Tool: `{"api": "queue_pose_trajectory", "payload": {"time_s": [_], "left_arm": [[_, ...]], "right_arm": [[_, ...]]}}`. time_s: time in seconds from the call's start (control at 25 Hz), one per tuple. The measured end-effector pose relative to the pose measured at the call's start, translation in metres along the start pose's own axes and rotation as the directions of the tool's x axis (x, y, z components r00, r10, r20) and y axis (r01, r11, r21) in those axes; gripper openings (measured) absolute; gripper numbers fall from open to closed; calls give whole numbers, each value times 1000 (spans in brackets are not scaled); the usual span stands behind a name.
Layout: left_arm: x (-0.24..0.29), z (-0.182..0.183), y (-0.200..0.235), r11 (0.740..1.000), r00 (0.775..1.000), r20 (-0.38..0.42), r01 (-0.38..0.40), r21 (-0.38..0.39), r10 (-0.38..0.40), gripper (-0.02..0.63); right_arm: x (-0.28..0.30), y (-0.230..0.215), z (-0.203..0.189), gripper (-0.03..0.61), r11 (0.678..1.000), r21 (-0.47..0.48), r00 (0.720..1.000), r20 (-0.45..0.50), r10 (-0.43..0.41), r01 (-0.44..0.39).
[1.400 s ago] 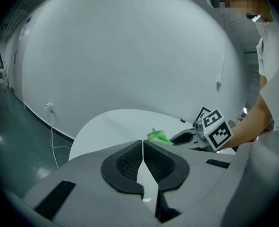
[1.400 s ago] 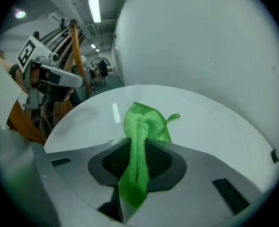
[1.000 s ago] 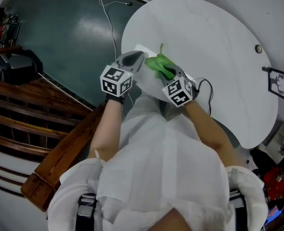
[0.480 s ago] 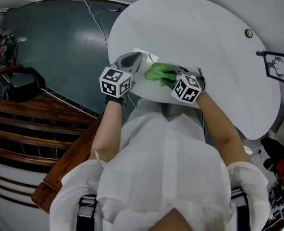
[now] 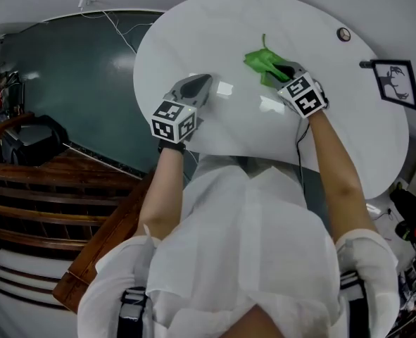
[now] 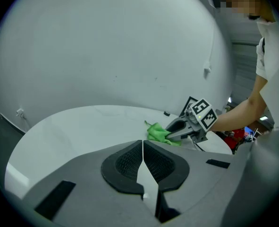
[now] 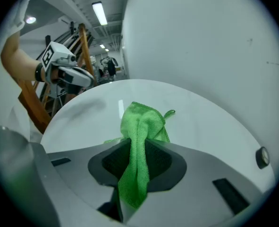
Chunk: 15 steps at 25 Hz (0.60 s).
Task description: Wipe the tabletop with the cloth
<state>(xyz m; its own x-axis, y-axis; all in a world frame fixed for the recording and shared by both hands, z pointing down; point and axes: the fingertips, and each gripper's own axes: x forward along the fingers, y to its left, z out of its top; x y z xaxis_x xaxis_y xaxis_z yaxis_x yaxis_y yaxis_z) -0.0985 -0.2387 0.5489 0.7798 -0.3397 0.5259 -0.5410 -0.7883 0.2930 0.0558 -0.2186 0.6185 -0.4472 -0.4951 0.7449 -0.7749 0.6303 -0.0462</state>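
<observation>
A green cloth [image 5: 264,63] lies bunched on the round white tabletop [image 5: 193,41] toward its far right. My right gripper [image 5: 284,73] is shut on the cloth [image 7: 140,126], which runs back between its jaws and spreads on the table [image 7: 200,126] ahead. In the left gripper view the cloth [image 6: 158,132] and the right gripper [image 6: 174,129] show at the right. My left gripper [image 5: 197,84] hovers over the table's near left part, jaws pressed together with nothing between them [image 6: 143,161].
A small round dark fitting [image 5: 343,34] sits on the table near its far right rim. A framed picture [image 5: 394,82] is at the right beyond the table. A wooden railing [image 5: 88,238] and dark gear [image 5: 28,136] are at the left. A cable [image 5: 123,34] crosses the green floor.
My right gripper has carried the green cloth from the table's near edge out toward the far right. The left gripper stayed over the near left part.
</observation>
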Motion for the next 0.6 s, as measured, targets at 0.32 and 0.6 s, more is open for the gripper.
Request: {"api": "queue_pose_trajectory", "payload": {"time_s": [0.32,0.6], "left_arm": [[28,16,-25,999,999,20,-48,0,48,20],[13,13,-34,990,989,48,-140,-23,141,20]], "right_arm": [[-31,-121,-33,83,973,91,977,-31,-212,214],[-48,-152,-49,83,937,147,948,-41,-315,318]]}}
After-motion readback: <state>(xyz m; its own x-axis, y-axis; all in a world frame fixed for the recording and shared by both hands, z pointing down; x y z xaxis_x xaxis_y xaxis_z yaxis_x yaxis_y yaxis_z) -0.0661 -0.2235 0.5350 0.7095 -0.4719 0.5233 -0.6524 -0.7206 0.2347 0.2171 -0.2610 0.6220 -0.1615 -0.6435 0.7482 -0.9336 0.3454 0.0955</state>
